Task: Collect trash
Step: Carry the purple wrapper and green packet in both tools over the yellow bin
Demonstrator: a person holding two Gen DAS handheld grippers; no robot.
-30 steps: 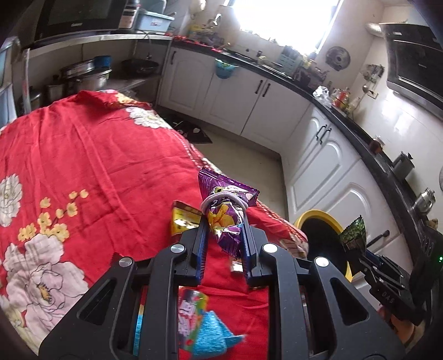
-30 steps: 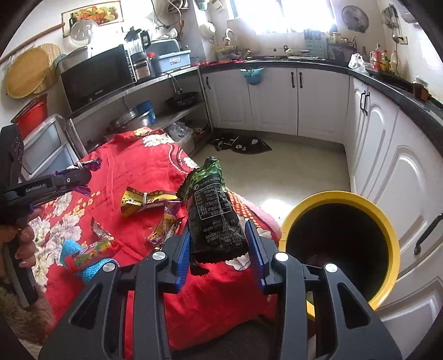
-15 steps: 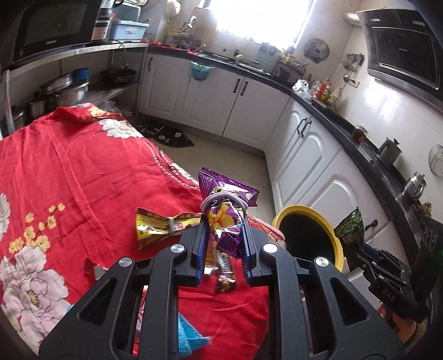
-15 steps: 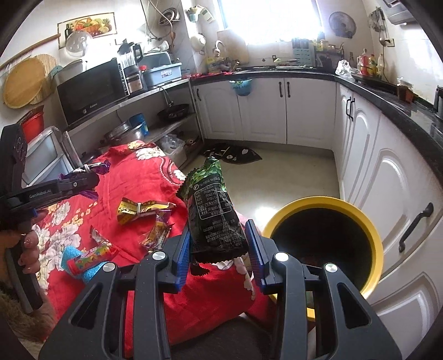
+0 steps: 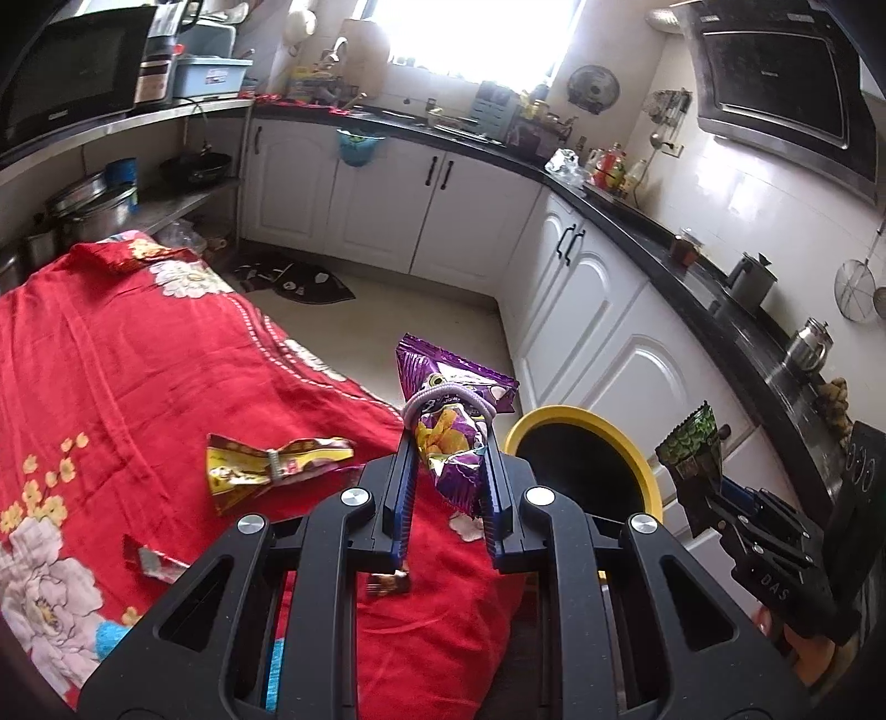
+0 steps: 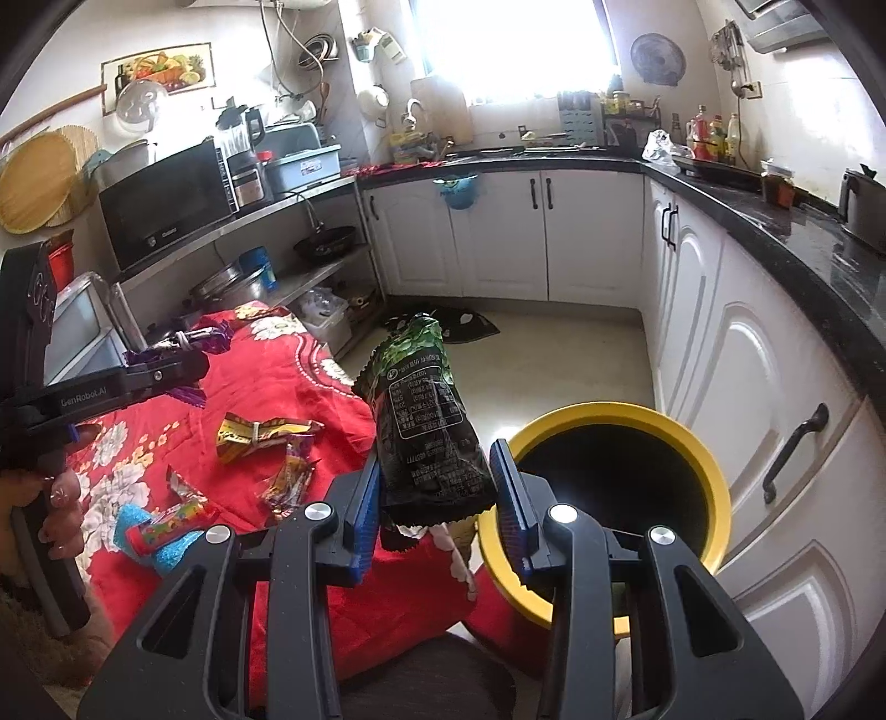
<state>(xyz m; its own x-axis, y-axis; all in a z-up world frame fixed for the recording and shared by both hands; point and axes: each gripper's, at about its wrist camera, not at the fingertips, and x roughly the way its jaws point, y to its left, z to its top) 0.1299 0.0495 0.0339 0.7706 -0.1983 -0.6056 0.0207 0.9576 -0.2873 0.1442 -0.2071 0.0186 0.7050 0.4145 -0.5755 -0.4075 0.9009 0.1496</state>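
1. The purple bag [image 5: 451, 426] stands upright between the left gripper's [image 5: 446, 476] 2 fingers, pinched at its lower half. A pale band loops round its neck. Its bottom edge hangs between the fingers, above the red cloth [image 5: 138, 376].
2. The green bag [image 6: 429, 421] is clamped in the right gripper [image 6: 437, 487], printed back towards the camera. The print is too small to read. Its lower edge is cut off behind the fingers.
3. The bin [image 6: 714, 471], yellow-rimmed and black inside, sits on the floor just right of the cloth-covered table. Its inside is too dark to make out. In the right wrist view the near rim is hidden behind the right finger [image 6: 512, 507].
4. Both bags are near the bin, neither over its mouth as far as these views show.
5. More trash lies on the cloth: a yellow wrapper [image 6: 260, 435] tied at its middle, a crumpled wrapper [image 6: 290, 482] near it, a small torn piece [image 5: 152, 562] and a striped tube [image 6: 171, 518] on a blue sponge [image 6: 166, 548].
6. In the left wrist view the sponge and tube are mostly hidden by the gripper body.
7. The left hand [image 6: 52, 498] shows at the edge of the right wrist view, only partly seen.
8. Behind are white cabinets [image 5: 459, 221] under a dark counter [image 5: 692, 266], a microwave [image 6: 166, 205] and a bright window [image 6: 515, 50], blown out by glare.
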